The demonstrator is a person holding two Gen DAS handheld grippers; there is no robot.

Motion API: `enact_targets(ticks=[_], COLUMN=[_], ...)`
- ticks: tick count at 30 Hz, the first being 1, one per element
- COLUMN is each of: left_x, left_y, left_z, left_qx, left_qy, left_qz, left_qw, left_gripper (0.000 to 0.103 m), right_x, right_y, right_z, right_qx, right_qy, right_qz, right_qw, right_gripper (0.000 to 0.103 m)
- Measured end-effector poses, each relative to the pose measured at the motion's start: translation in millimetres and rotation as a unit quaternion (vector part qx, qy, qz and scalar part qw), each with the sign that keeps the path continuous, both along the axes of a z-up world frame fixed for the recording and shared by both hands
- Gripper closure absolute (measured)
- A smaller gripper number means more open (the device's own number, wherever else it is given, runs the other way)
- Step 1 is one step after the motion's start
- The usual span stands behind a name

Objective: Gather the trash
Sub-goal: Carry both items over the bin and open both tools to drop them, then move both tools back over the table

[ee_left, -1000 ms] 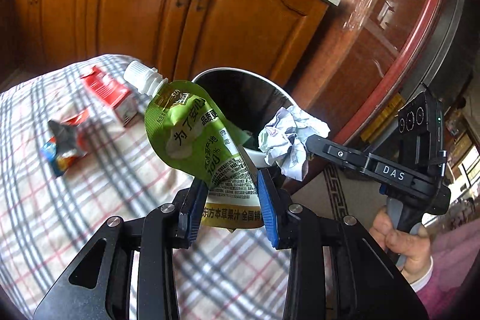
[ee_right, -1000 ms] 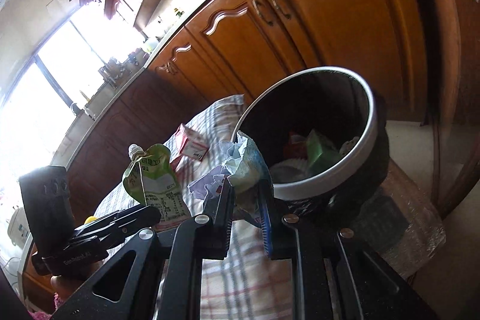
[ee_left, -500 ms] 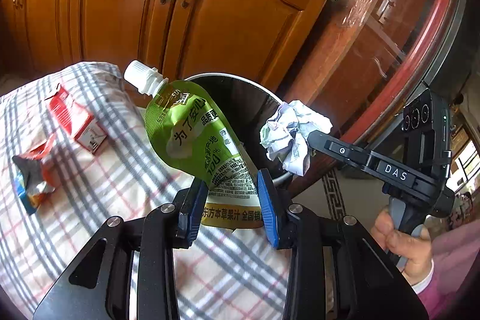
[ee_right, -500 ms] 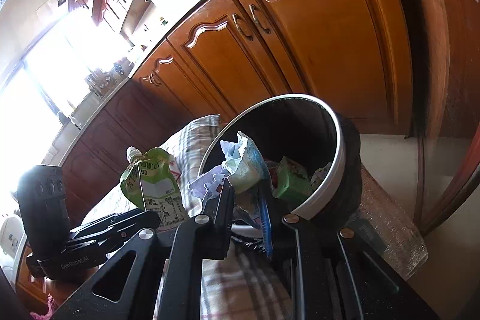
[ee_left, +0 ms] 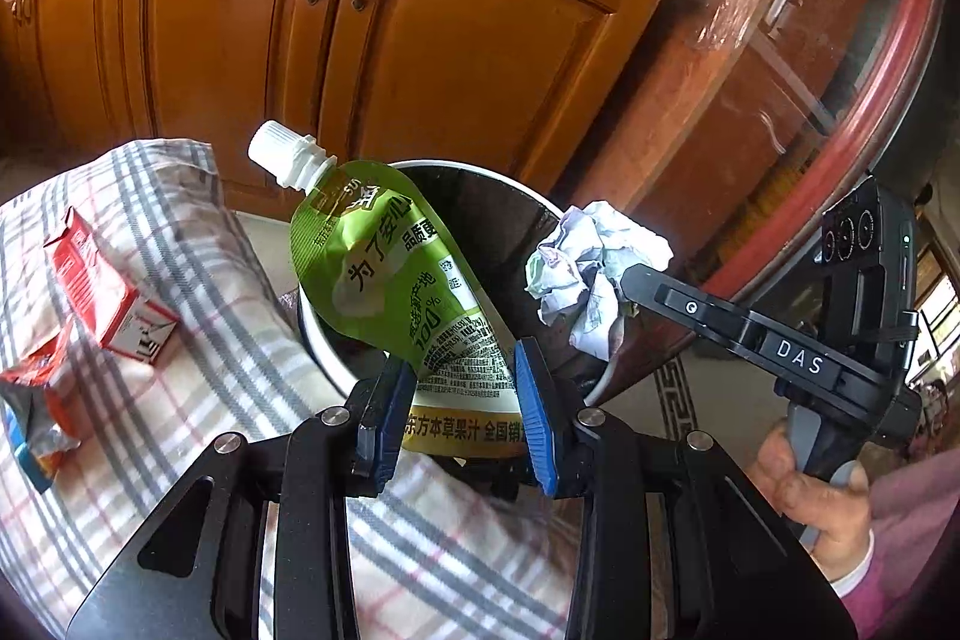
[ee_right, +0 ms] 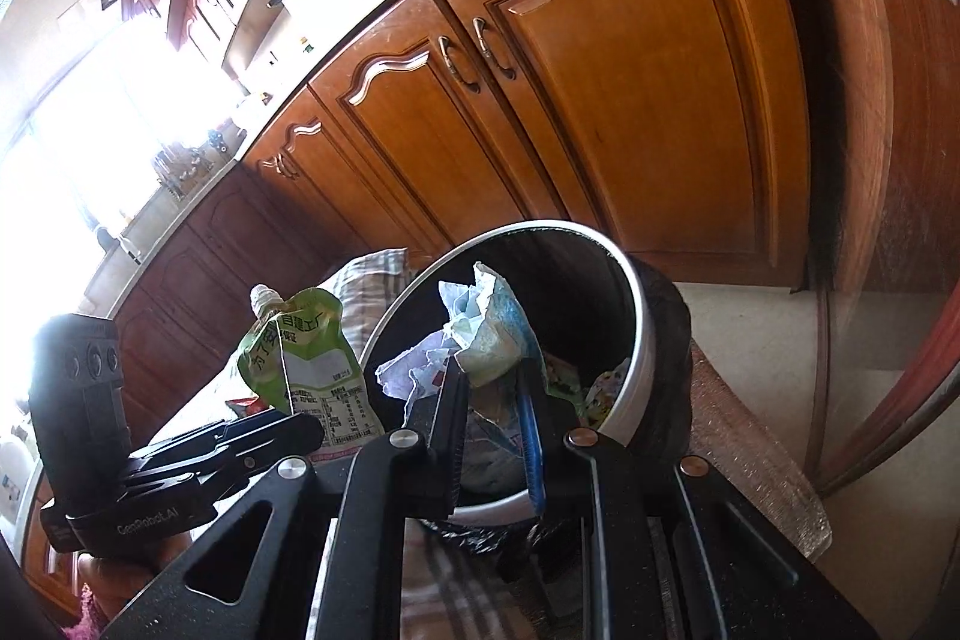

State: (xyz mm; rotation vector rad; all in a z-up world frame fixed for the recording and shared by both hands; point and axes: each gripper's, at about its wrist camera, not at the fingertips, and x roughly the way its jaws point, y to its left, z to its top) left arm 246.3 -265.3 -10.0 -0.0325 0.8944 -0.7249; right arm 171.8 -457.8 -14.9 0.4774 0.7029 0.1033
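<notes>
Left tongs (ee_left: 459, 409) pinch glossy pouch (ee_left: 390, 280); right tongs (ee_right: 495, 421) clamp crumpled paper (ee_right: 486, 334)

The left wrist camera sits just behind the left tongs (ee_left: 459, 409), looking forward and somewhat down over the checked desk (ee_left: 198, 316) toward the cabinet doors (ee_left: 252, 34), with the bin (ee_left: 480, 220) close ahead. The right wrist camera rides behind the right tongs (ee_right: 498, 424), tilted, facing the same doors (ee_right: 606, 100) from lower, right at the bin (ee_right: 636, 340) rim. Both views share the bin, the doors, and each other: the right tongs (ee_left: 624, 286) show at one's right edge, the left tongs (ee_right: 264, 436) at the other's lower left. Past the window glare, detail is probably lost.
</notes>
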Motion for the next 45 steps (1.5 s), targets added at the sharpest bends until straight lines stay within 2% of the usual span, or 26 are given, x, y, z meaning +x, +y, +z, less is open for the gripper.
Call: enact_targets(ticks=[17, 23, 25, 28, 32, 35, 38, 40, 45], left_x=[15.1, 19.5, 19.5, 18.5, 14.8, 5.7, -5.4, -13.0, -32.1], left_y=[-20.4, -27.0, -26.4, -22.5, -14.6, -6.6, 8.2, 22.2, 58.1], left_z=[-8.6, -9.7, -9.4, -9.6, -7.6, -3.3, -1.4, -3.4, -10.8], left_qx=[0.015, 0.021, 0.020, 0.020, 0.013, 0.010, 0.005, -0.003, -0.003], left_qy=[0.015, 0.025, 0.026, 0.025, 0.023, 0.010, -0.004, -0.002, -0.004], left_qz=[0.002, 0.008, 0.009, 0.015, 0.019, 0.024, 0.036, 0.046, 0.076], left_qw=[0.9998, 0.9994, 0.9994, 0.9994, 0.9995, 0.9996, 0.9993, 0.9989, 0.9971], left_gripper=[0.071, 0.061, 0.058, 0.050, 0.049, 0.047, 0.045, 0.045, 0.045], right_x=[22.5, 28.6, 30.5, 28.6, 24.7, 19.6, 10.2, 4.6, -10.4], right_y=[-9.4, -11.9, -13.6, -12.9, -12.1, -10.2, -3.3, 3.8, 30.9], right_z=[-7.6, -7.9, -8.4, -5.6, -3.3, -0.6, 4.0, 7.4, 11.2], right_qx=[-0.007, -0.008, -0.004, -0.005, 0.001, 0.007, 0.005, 0.006, -0.010], right_qy=[0.023, 0.031, 0.033, 0.028, 0.022, 0.018, 0.006, -0.005, -0.022], right_qz=[0.001, 0.002, 0.002, 0.004, 0.001, 0.000, 0.001, 0.006, 0.030], right_qw=[1.000, 0.999, 0.999, 1.000, 1.000, 1.000, 1.000, 1.000, 0.999], right_gripper=[0.086, 0.079, 0.068, 0.057, 0.054, 0.046, 0.029, 0.013, 0.009])
